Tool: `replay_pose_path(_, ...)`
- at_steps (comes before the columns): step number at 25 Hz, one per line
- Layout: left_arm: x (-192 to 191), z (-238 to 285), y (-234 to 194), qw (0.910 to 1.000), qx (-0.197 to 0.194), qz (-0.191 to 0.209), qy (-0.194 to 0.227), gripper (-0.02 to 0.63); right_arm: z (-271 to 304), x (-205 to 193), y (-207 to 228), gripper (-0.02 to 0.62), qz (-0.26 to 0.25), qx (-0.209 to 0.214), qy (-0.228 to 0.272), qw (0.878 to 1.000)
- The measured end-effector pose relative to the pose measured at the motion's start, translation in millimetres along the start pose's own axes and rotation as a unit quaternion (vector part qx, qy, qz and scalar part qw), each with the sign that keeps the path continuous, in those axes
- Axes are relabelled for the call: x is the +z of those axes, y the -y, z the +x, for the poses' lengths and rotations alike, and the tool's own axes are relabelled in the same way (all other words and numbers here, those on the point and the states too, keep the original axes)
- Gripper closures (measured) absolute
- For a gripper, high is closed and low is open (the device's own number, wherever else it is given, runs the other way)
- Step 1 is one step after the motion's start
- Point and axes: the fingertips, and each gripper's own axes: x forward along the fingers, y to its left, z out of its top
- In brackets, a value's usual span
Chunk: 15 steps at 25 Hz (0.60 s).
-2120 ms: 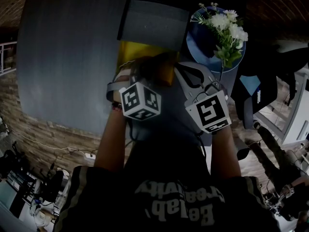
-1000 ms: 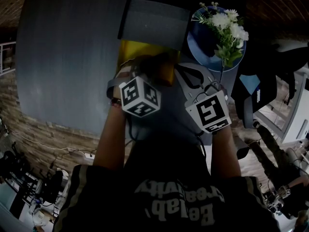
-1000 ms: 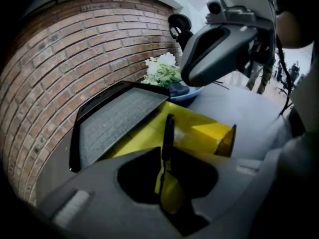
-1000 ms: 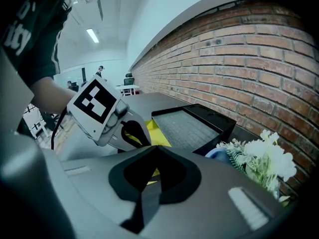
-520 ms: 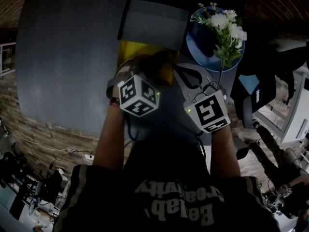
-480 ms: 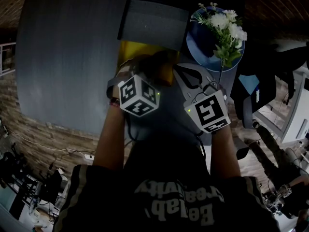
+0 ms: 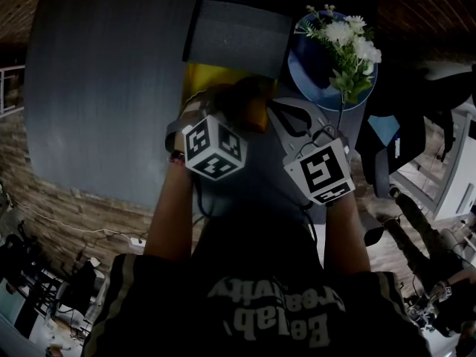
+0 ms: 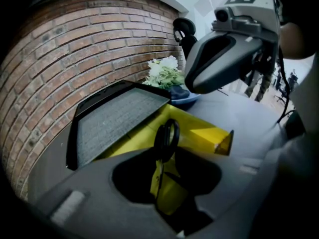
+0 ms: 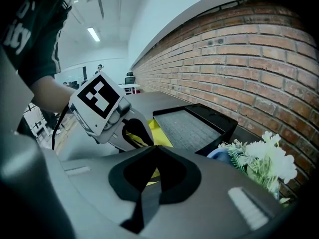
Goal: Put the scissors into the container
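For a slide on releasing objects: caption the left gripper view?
Left gripper jaws opening, black-handled scissors between them, yellow container just beyond.

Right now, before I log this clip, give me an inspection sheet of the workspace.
Surface: dark grey table.
Job's things: scissors upright between the left gripper's jaws, over the yellow container.
Clutter: black tray with grey mat; white flowers on a blue plate.
Grippers: left gripper jaws opening, pads apparently off the scissors; right gripper shut, nothing between its jaws.
Cables: thin cable hanging from the left gripper.
Surroundings: brick wall; office chair beyond the table.
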Motion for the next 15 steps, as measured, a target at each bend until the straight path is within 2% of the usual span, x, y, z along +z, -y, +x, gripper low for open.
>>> replay_pose_path(15, 0.3, -1.0, -0.7, 1.0, -0.004, -0.004, 0.001, 0.472, 1.9, -1.1, -3.2, 0.591, -0.003, 0.003, -0.005, 1.0)
